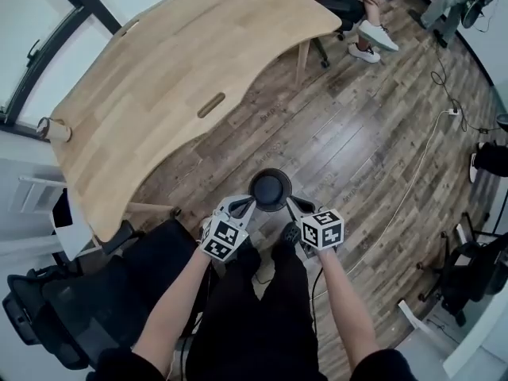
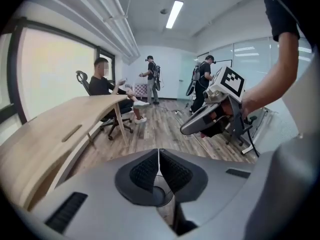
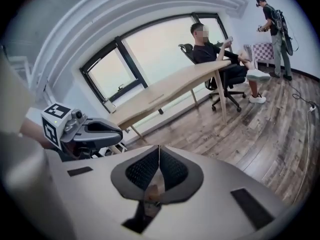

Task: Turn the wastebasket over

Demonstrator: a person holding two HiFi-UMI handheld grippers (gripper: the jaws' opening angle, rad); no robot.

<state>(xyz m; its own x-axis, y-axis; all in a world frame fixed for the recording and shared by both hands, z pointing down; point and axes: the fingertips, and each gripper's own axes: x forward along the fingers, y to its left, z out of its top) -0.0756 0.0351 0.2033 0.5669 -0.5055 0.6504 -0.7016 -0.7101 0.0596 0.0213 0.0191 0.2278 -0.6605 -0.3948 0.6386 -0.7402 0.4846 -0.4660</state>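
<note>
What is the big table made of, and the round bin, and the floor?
The table looks like pale wood with a smooth matt top; grain lines run along it. The bin is dark, probably wire mesh: the left gripper view shows fine netting. The floor looks like brown wood-look planks, slightly shiny.

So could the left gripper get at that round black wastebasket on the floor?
Probably yes: nothing lies between the left gripper and the round black wastebasket below it, but its shut jaws must open first.
</note>
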